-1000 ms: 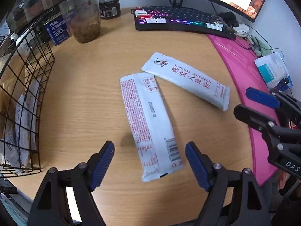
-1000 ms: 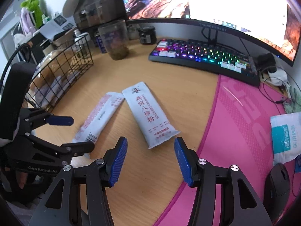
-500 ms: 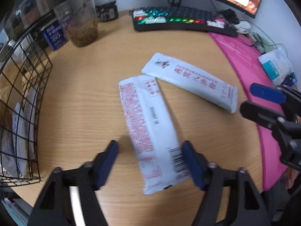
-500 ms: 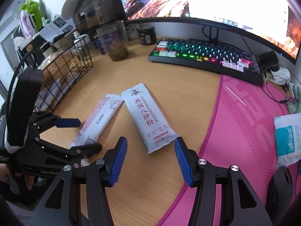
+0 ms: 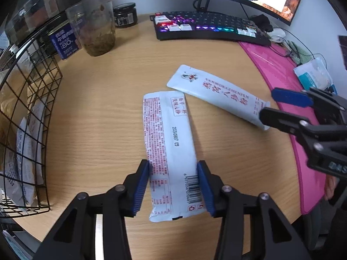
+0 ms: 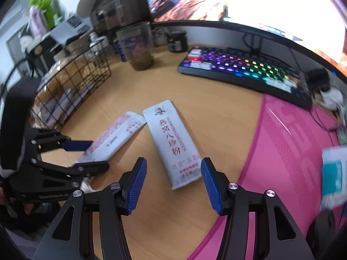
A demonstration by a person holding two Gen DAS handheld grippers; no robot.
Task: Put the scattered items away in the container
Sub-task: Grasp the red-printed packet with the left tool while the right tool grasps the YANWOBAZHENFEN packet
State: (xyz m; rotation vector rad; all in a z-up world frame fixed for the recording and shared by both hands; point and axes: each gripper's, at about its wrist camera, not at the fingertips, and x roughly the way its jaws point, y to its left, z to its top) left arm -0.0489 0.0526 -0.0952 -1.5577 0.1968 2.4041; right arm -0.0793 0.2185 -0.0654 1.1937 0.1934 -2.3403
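Note:
Two long white sachets lie on the wooden desk. The near sachet (image 5: 171,143), printed in small red text with a barcode, lies with its near end between the blue pads of my left gripper (image 5: 173,173), which touch both its edges. It also shows in the right wrist view (image 6: 112,138). The far sachet (image 5: 219,95), with large red characters, lies flat; its end is just ahead of my open, empty right gripper (image 6: 173,169), and it also shows there (image 6: 173,143). The black wire basket (image 5: 32,99) at the left holds several similar sachets.
A clear jar (image 5: 95,26) and a small dark jar (image 5: 125,15) stand at the back. A backlit keyboard (image 5: 208,26) sits under the monitor. A pink desk mat (image 5: 288,91) covers the right side, with a blue-white packet (image 5: 314,75) on it.
My left gripper has moved forward over the near sachet and narrowed until its pads meet the sachet's edges. The right gripper has edged closer to the far sachet and stays open.

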